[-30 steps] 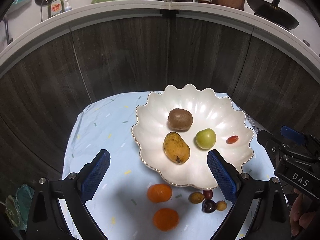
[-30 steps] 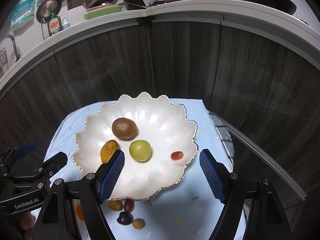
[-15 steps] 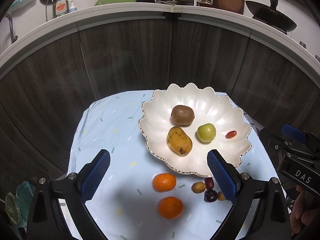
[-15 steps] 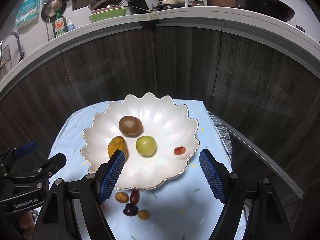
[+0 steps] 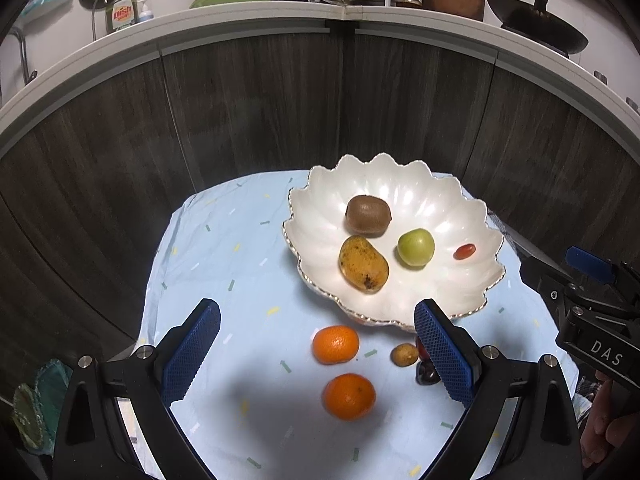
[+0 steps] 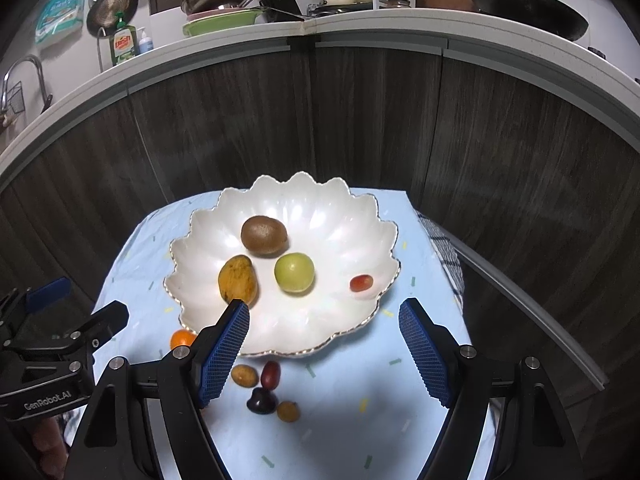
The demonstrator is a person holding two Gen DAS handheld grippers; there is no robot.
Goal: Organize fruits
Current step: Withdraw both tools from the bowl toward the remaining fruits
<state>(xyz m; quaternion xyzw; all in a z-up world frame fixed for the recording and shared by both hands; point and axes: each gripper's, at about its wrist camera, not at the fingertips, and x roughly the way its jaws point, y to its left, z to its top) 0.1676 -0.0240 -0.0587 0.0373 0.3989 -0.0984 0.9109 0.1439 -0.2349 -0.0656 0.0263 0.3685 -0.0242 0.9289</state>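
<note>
1. Left gripper (image 5: 316, 354): jaws spread wide, nothing held, above the cloth in front of the white scalloped bowl (image 5: 440, 208).
2. Right gripper (image 6: 324, 354): jaws also wide apart, empty, over the bowl's near rim.
3. Bowl holds a brown fuzzy kiwi (image 5: 367, 215), a yellow-orange speckled mango (image 5: 363, 263), a round green fruit (image 5: 415, 247) and a small red grape tomato (image 5: 464, 251), all apart except kiwi and mango, nearly touching.
4. In front of the bowl, on the light blue cloth (image 5: 224, 248): two mandarins (image 5: 335, 344) (image 5: 349, 396); beside them a cluster of small fruits, yellow-brown (image 6: 244, 375), dark red (image 6: 270, 374), near-black (image 6: 262, 401), orange-brown (image 6: 288, 411).
</note>
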